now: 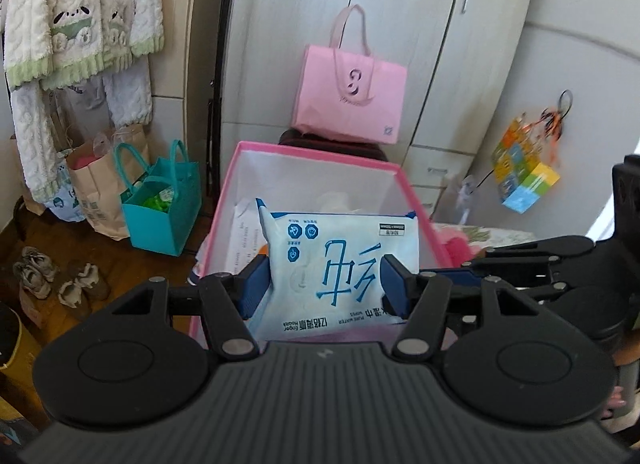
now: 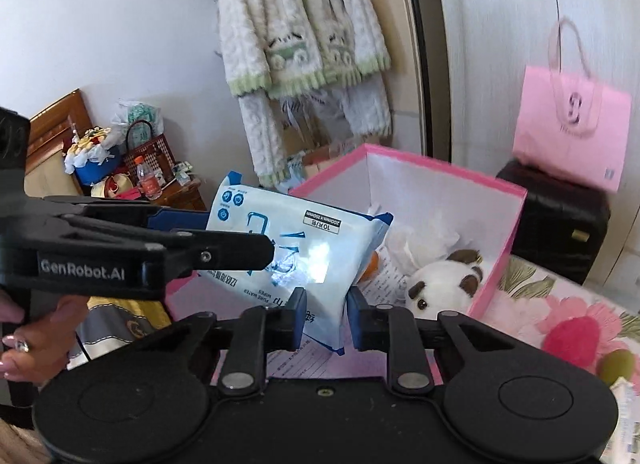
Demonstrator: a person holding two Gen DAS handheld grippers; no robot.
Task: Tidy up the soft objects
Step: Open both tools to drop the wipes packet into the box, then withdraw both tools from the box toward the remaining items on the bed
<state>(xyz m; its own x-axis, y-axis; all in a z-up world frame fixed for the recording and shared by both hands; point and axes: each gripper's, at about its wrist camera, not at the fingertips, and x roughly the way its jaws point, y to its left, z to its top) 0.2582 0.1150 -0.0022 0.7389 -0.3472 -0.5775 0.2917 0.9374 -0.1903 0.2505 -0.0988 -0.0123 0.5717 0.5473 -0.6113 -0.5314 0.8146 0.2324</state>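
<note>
A white and blue pack of wet wipes is held above the open pink storage box. My left gripper has its blue pads against both short sides of the pack. My right gripper pinches the pack's lower corner. The left gripper also shows in the right wrist view, coming in from the left. Inside the box lie a white and brown plush toy, a white soft item and printed paper.
A pink tote bag stands on a dark case behind the box. A teal bag and paper bags sit on the wooden floor at left, with shoes. Fluffy clothes hang above. A floral bedspread lies at right.
</note>
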